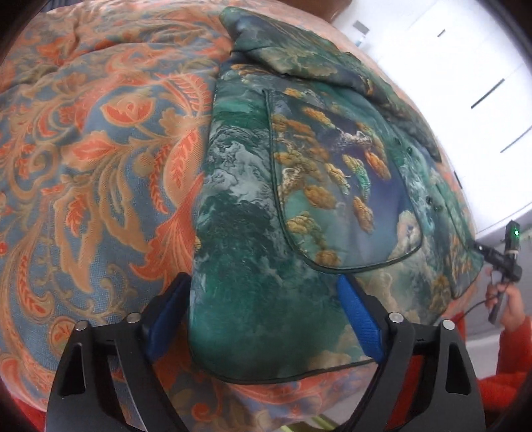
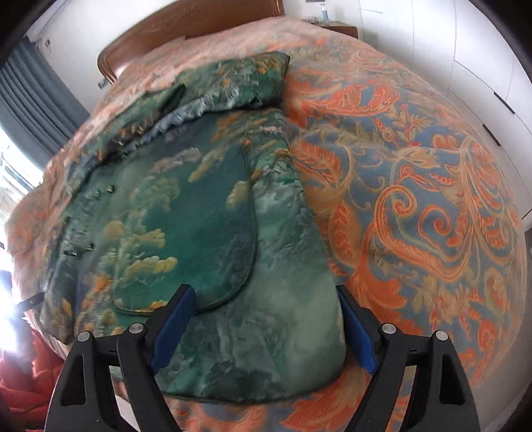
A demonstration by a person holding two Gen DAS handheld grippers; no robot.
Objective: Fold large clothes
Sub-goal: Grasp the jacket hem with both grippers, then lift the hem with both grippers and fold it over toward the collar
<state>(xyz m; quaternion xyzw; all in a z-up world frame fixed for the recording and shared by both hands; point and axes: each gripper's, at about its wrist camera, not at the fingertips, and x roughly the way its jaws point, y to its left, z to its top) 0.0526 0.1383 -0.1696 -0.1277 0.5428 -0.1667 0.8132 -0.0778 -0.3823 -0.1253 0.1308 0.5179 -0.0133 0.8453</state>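
A large green jacket (image 1: 266, 206) printed with clouds and golden trees lies flat on the bed, a curved-edged patch pocket (image 1: 335, 186) facing up. My left gripper (image 1: 262, 282) is open over its near hem corner: one blue pad stands on the bedspread just beside the jacket's edge, the other over the cloth. In the right wrist view the same jacket (image 2: 186, 212) spreads to the left. My right gripper (image 2: 266, 292) is open and straddles the other near corner without pinching it. At the right edge of the left wrist view, a hand (image 1: 508, 309) in an orange sleeve holds a black handle with a green light.
An orange and blue paisley bedspread (image 2: 432, 199) covers the whole bed. A wooden headboard (image 2: 186, 30) stands at the far end, with a nightstand (image 2: 339, 28) beside it. White wardrobe doors (image 2: 482, 66) run along the right, a grey curtain (image 2: 36, 93) and a bright window along the left.
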